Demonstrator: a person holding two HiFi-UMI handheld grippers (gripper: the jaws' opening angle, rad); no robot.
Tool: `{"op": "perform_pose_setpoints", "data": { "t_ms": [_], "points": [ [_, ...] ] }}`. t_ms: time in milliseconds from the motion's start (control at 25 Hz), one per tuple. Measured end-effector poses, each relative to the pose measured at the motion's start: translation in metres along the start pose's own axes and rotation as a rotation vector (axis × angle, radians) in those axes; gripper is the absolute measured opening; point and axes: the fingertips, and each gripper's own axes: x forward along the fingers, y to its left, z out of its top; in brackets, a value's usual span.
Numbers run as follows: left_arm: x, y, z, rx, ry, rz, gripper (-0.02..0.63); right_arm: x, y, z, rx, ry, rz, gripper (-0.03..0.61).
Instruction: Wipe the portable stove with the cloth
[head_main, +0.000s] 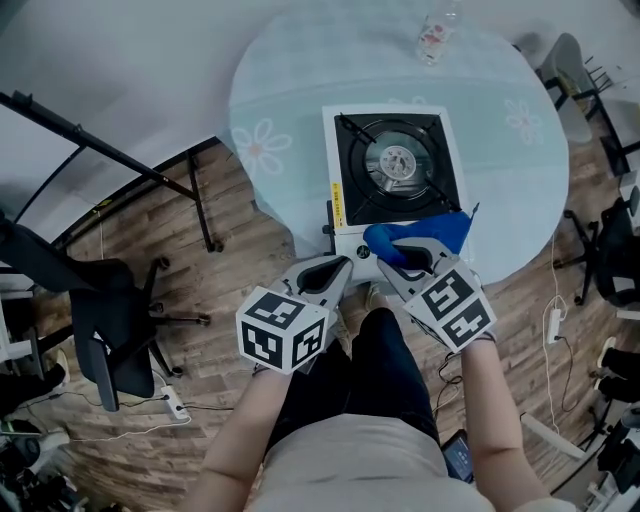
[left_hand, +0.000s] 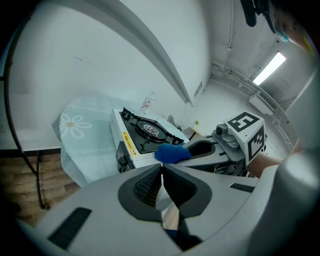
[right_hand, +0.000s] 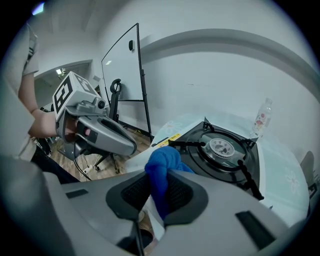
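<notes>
The portable stove (head_main: 392, 167), white with a black top and a round burner, stands on the round table (head_main: 280, 110). My right gripper (head_main: 398, 258) is at the stove's near edge, shut on a blue cloth (head_main: 425, 234) that bunches out past the fingertips over the front rim. In the right gripper view the cloth (right_hand: 162, 165) is pinched between the pads, with the stove (right_hand: 220, 150) just beyond. My left gripper (head_main: 347, 266) hangs beside it off the table's near edge, shut and holding nothing; its jaws (left_hand: 161, 169) meet, and the cloth (left_hand: 171, 152) and stove (left_hand: 144, 131) lie ahead.
A clear plastic bottle (head_main: 437, 34) stands at the table's far side. A black office chair (head_main: 112, 322) and a black stand's bar (head_main: 120, 158) are at the left on the wood floor. More chairs (head_main: 578, 72) and cables sit to the right.
</notes>
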Motion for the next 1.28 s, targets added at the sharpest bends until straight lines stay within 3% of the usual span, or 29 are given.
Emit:
{"op": "perform_pose_setpoints", "data": {
  "t_ms": [840, 1280],
  "points": [
    [-0.017, 0.018, -0.008, -0.037, -0.023, 0.038, 0.028, 0.024, 0.031, 0.02, 0.007, -0.002, 0.088, 0.081],
    [-0.021, 0.021, -0.012, -0.045, -0.031, 0.041, 0.028, 0.026, 0.033, 0.02, -0.004, 0.013, 0.065, 0.081]
  ]
}}
